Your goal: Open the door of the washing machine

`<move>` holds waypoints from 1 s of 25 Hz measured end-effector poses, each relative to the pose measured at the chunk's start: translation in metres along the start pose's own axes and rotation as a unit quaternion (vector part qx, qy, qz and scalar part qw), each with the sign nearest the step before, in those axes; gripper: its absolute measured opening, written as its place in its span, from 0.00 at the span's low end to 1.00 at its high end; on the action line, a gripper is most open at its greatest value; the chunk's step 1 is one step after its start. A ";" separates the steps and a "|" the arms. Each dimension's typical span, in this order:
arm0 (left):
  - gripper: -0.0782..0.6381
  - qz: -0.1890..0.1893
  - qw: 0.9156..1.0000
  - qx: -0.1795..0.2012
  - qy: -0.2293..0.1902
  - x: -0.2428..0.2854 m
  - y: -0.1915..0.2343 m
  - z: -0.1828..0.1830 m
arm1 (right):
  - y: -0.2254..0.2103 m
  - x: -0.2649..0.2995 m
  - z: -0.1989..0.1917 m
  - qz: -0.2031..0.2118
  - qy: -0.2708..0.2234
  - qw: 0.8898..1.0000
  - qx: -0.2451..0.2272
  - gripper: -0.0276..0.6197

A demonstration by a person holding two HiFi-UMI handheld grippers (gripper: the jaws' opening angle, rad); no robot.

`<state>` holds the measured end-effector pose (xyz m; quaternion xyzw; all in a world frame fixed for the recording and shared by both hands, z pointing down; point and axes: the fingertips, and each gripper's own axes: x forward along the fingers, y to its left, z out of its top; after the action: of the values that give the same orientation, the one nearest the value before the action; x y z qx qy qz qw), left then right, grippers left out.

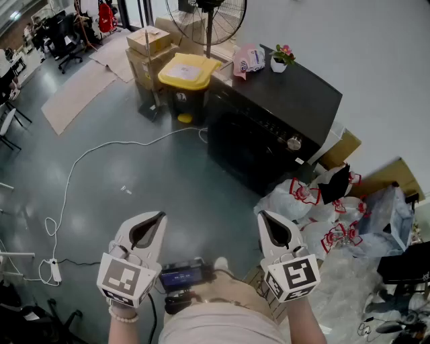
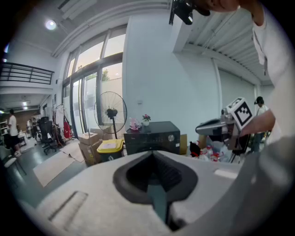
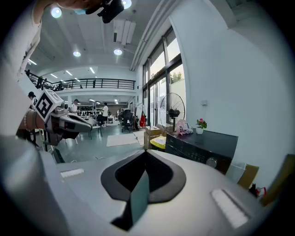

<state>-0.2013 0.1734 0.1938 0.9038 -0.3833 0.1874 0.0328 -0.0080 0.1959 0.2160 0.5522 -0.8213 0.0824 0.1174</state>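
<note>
1. The left claw (image 1: 160, 215) and the right claw (image 1: 261, 214) are held side by side. Each has its jaws pressed together with nothing between them.
2. Just ahead of both tips is bare grey floor. A white cable (image 1: 101, 151) trails off to the left of the left claw.
3. Ahead and to the right of the right claw is a heap of plastic bags (image 1: 316, 215), close beside the machine.
4. The washing machine (image 1: 282, 101) stands well ahead, forward and to the right of the right claw. Its dark door (image 1: 243, 151) looks shut, and neither claw is near it.
5. The door is likely rigid, hinged and latched, so it should resist and then swing freely. Its smooth front would probably slip under closed jaws. The best hold is likely a handle or recess at the door's rim, but I cannot make out which side that is on.
6. Farther off, a flower pot (image 1: 279, 62) sits on the machine's top, and beyond the machine stand a yellow-lidded bin (image 1: 185, 74) and a fan (image 1: 208, 20).
</note>
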 end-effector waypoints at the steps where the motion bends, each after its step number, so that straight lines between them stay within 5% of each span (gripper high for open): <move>1: 0.10 0.001 1.000 -0.001 0.001 0.001 -0.001 -0.001 | -0.001 0.000 -0.002 0.001 0.002 1.000 0.000 0.05; 23: 0.10 0.026 0.999 -0.031 0.000 0.004 -0.001 -0.004 | -0.003 0.003 -0.010 0.015 0.011 0.999 0.029 0.05; 25: 0.19 0.024 0.999 -0.035 -0.002 0.005 -0.002 -0.003 | -0.003 0.005 -0.012 0.018 0.015 0.999 0.037 0.07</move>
<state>-0.1973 0.1722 0.1988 0.8931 -0.4113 0.1723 0.0592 -0.0054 0.1938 0.2290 0.5396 -0.8258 0.1234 0.1079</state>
